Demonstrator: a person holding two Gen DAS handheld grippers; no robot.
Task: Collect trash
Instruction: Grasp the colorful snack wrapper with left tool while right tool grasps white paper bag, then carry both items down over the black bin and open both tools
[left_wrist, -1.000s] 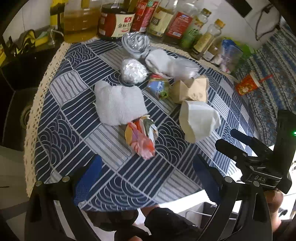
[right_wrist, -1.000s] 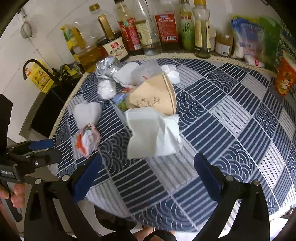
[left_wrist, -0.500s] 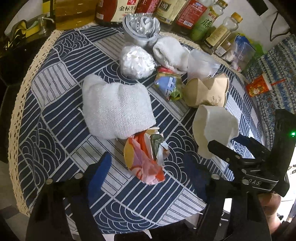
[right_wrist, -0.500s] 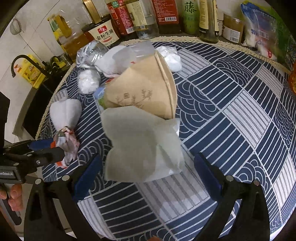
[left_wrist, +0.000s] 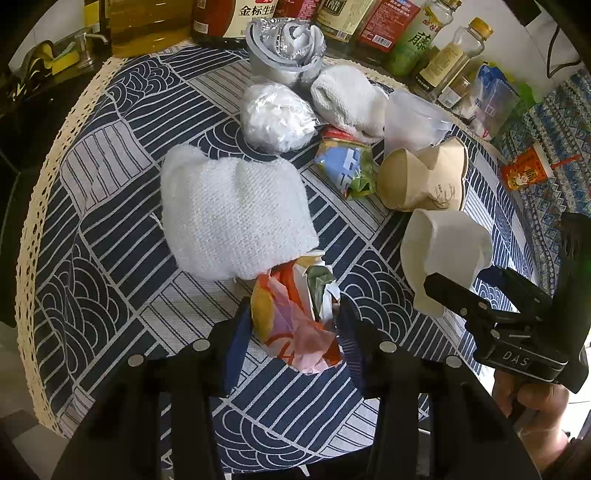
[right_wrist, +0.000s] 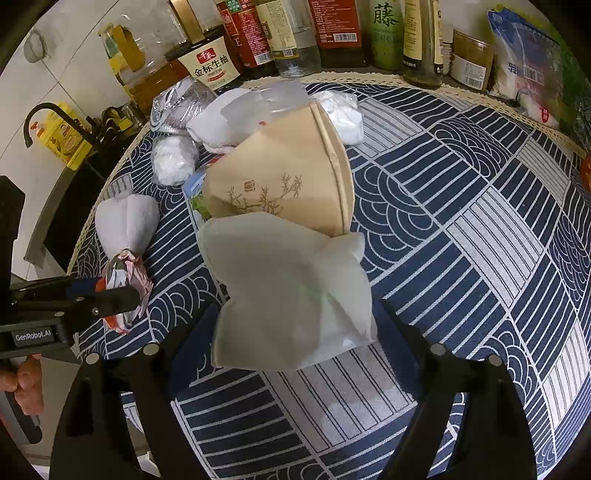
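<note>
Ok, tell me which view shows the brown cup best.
The right wrist view: the brown cup lies near centre, with its bamboo print and rim clear. The left wrist view shows it smaller, off to the right, crumpled, behind the white cup.

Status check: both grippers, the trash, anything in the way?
Left gripper closing on colourful wrapper. Right gripper closing around crushed white cup. White cloth touches wrapper; brown cup against white cup.
</note>
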